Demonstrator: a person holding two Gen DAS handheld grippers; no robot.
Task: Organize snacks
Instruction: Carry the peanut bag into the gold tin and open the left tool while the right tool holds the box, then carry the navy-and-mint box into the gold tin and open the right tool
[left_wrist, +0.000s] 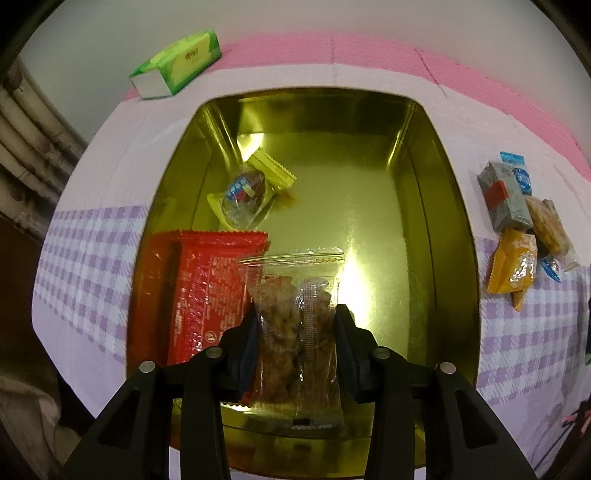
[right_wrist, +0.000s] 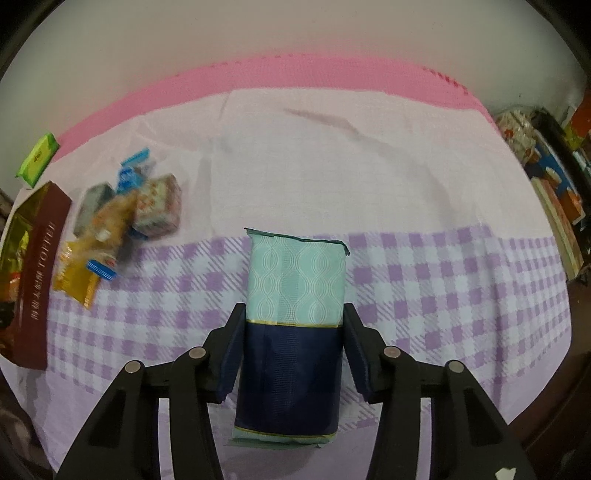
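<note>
My left gripper (left_wrist: 295, 317) is shut on a clear packet of brown snacks (left_wrist: 295, 314) and holds it over the open gold tin (left_wrist: 436, 206). In the tin lie a red packet (left_wrist: 199, 291) and a yellow-edged wrapped sweet (left_wrist: 247, 192). My right gripper (right_wrist: 293, 317) is shut on a teal and navy packet (right_wrist: 291, 332), held above the checked cloth. A pile of loose snack packets lies right of the tin in the left wrist view (left_wrist: 517, 229) and at the left in the right wrist view (right_wrist: 122, 218).
A green tissue pack (left_wrist: 177, 64) lies behind the tin on the pink mat; it also shows in the right wrist view (right_wrist: 37, 158). The tin's maroon side (right_wrist: 37, 280) is at the left edge. Boxes and clutter (right_wrist: 554, 177) stand beyond the table's right edge.
</note>
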